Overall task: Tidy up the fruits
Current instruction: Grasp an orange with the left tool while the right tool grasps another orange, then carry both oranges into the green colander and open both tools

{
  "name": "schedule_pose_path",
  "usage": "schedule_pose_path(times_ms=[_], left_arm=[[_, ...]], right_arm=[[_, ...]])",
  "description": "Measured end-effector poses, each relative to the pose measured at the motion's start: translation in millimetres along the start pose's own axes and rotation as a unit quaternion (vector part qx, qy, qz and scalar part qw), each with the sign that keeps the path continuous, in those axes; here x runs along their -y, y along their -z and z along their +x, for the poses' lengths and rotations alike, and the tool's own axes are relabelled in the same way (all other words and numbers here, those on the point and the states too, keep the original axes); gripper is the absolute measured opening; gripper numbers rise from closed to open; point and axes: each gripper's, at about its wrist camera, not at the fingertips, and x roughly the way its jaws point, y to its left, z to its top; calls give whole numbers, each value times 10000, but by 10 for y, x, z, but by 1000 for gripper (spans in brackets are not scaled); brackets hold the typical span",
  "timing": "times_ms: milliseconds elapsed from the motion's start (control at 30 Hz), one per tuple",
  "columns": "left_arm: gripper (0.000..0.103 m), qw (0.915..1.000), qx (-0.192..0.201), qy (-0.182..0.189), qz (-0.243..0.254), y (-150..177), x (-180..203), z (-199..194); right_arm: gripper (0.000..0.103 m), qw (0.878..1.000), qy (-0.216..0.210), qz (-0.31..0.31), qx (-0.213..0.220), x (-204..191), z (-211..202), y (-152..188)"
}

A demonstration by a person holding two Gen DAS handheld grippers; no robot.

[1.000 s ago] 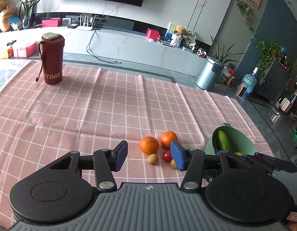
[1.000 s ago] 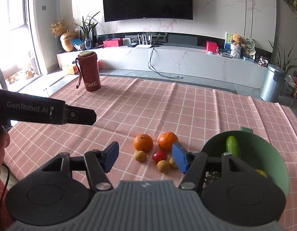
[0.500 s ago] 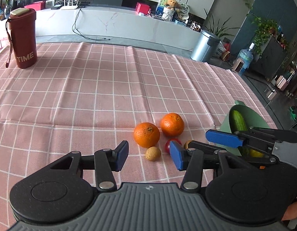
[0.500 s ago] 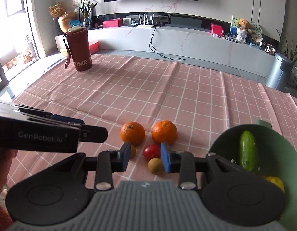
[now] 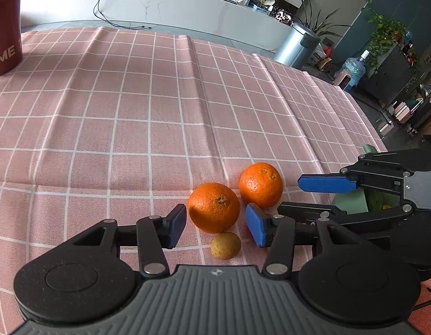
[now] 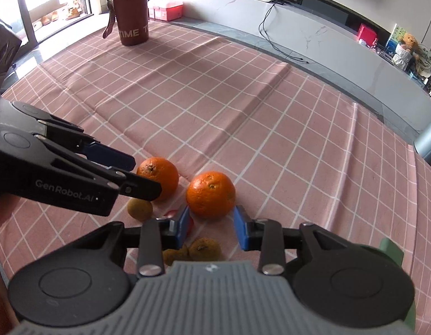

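I see a crowded cluster of fruit: two oranges side by side, with small brownish fruits and a red one packed close in front of them. My left gripper (image 5: pixel 215 226) has its jaws apart, flanking the near orange (image 5: pixel 214 207), with a small brown fruit (image 5: pixel 225 245) lying just below, between the fingers. My right gripper (image 6: pixel 211 227) also has its jaws apart, its blue pads either side of the near edge of the other orange (image 6: pixel 210 194); I cannot tell whether they touch it. A red fruit (image 6: pixel 189 223) sits mostly hidden behind its left pad, and two more small brown fruits (image 6: pixel 204 248) lie under its fingers. The two tools stand very near each other, the right one's fingers crossing beside the left one's right finger.

Everything rests on a pink checked tablecloth (image 5: pixel 131 106). A dark red tumbler (image 6: pixel 130 8) marked TIME stands well apart at the far side. The green bowl (image 5: pixel 350 203) shows only as a sliver behind the right tool. Beyond are a white marble console (image 5: pixel 159 2) and a grey bin (image 5: pixel 296 46).

Compared with half a second ago, both grippers have come lower and nearer the fruit, and the right jaws now stand around an orange.
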Motion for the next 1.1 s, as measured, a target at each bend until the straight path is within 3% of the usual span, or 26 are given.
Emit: schedule_pose_path(times_ms=[333,533,633,700,1100], left_arm=[[49,9998,-142,112,-56,-28,-35,98],[48,9999,111,13,-60,-46,-61,-29],[48,9995,275,-63,-169,-76,-108,-106],[48,9990,318,-111,-292,-77,-164,-134],[48,9985,337,-223,-363,-61,-190,-236]], right_arm=[[36,9994,-219,-170,-211,87,203,-136],[39,9989,-395,-111,-246,106,260,-178],[49,9988,-414,-61,-259,94,298,-208],[50,9988,-388,-29,-301,80,338,-221],[42,9982,-332,362,-330,89,325,-190]])
